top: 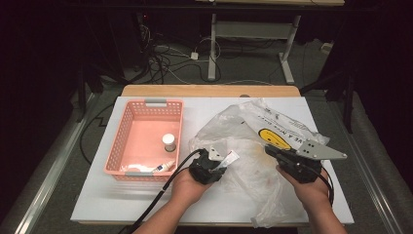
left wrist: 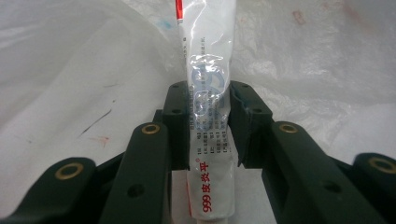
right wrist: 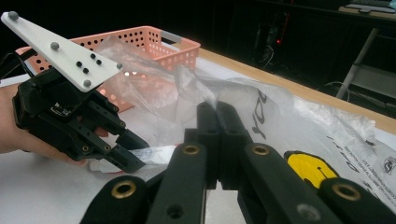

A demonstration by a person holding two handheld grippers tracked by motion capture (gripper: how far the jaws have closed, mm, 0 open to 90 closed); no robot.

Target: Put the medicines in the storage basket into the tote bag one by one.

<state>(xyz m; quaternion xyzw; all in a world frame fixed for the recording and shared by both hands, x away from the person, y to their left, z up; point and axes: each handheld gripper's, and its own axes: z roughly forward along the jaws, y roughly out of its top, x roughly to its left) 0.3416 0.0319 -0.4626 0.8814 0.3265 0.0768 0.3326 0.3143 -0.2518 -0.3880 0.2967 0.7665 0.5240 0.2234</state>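
The left gripper (left wrist: 208,126) clamped a white printed ointment tube (left wrist: 208,107) over the crinkled clear plastic bag (top: 253,146) near the table's front edge. The right gripper (right wrist: 217,122) pinched the bag's film between closed jaws. The slick tube could have slipped from so narrow a hold.

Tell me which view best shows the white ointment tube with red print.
The left gripper view: the white ointment tube with red print sits close-up between the jaws, its label readable. The high view and right gripper view show it small.

A lab: black-curtained surround, tangled floor cables (top: 170,61) (by a desk frame (top: 253,34)), white table (top: 97,195).
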